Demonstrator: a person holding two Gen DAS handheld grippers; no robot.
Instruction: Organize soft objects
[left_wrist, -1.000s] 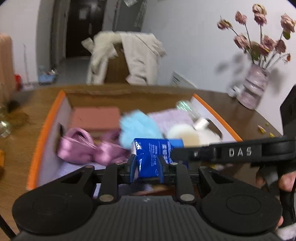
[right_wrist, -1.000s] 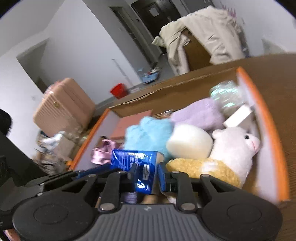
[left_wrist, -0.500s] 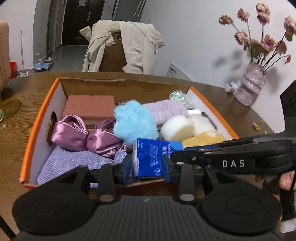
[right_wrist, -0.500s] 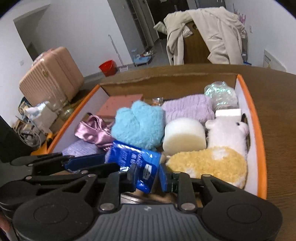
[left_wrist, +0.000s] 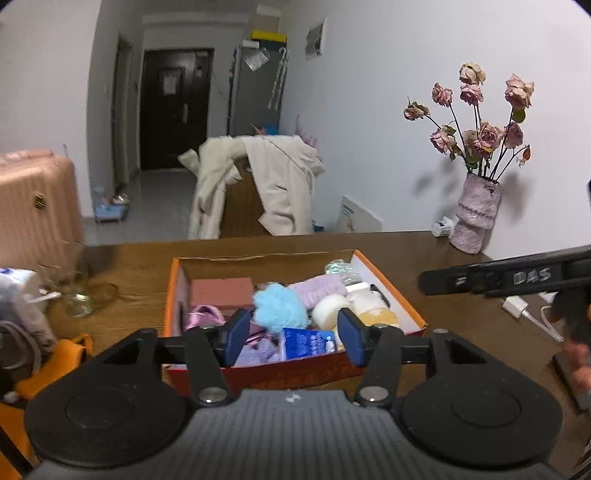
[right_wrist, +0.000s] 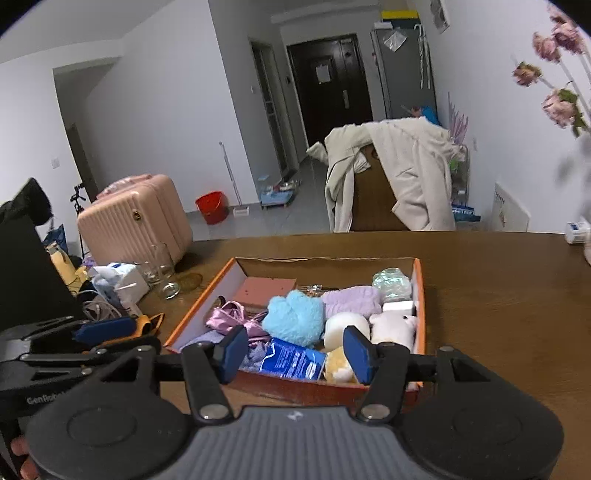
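Observation:
An orange-rimmed cardboard box (left_wrist: 413, 315) (right_wrist: 199, 310) sits on the wooden table, full of soft things. A blue tissue pack (left_wrist: 308, 343) (right_wrist: 293, 359) lies at its near edge. Behind it are a blue fluffy toy (left_wrist: 279, 306) (right_wrist: 295, 319), a purple satin bow (right_wrist: 231, 319), a lilac knit piece (right_wrist: 351, 301), a white sponge (left_wrist: 330, 314), a plush alpaca (right_wrist: 393, 326) and a pink block (left_wrist: 221, 291). My left gripper (left_wrist: 291, 338) is open and empty, drawn back above the box's near side. My right gripper (right_wrist: 291, 350) is open and empty too.
A vase of dried roses (left_wrist: 476, 218) stands at the table's back right. Glass jars (right_wrist: 164, 275) and a tissue pack (right_wrist: 118, 282) crowd the left edge. A white charger and cable (left_wrist: 517, 308) lie on the right. A coat-draped chair (left_wrist: 266, 188) and a pink suitcase (right_wrist: 136, 218) stand beyond.
Both grippers let go of the blue tissue pack, opened wide and pulled back and up from the box. The pack now lies in the box's near edge.

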